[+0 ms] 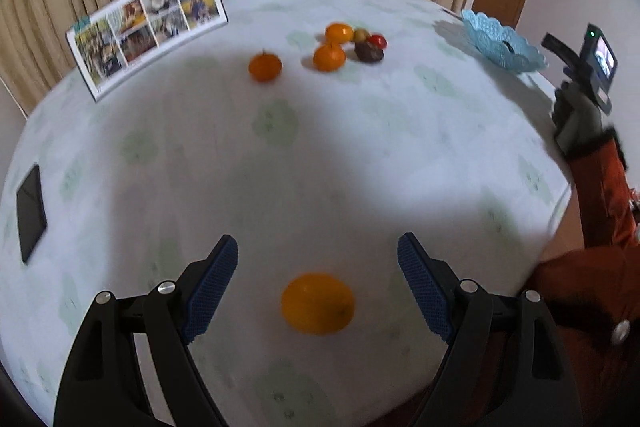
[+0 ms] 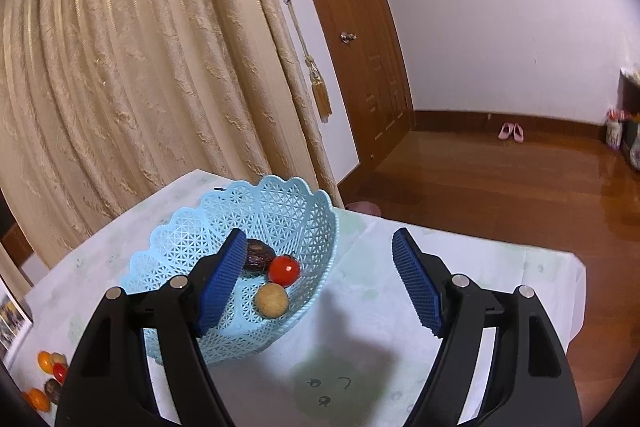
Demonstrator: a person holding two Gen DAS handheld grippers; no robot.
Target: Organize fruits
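While both tongs gape empty, left tongs [image 1: 318, 259] straddle a sideways-long orange [image 1: 317, 303].

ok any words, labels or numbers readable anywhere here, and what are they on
Nothing legible in either view.
Dark handwritten-looking marks on the tablecloth: shapes show, but they do not read as definite letters.
Photo board clipped at the back of the table: pictures only, any captions too blurred to read.
Small screen on the right gripper's device: lit, too small to read.
Blue basket and fruit: no labels visible.
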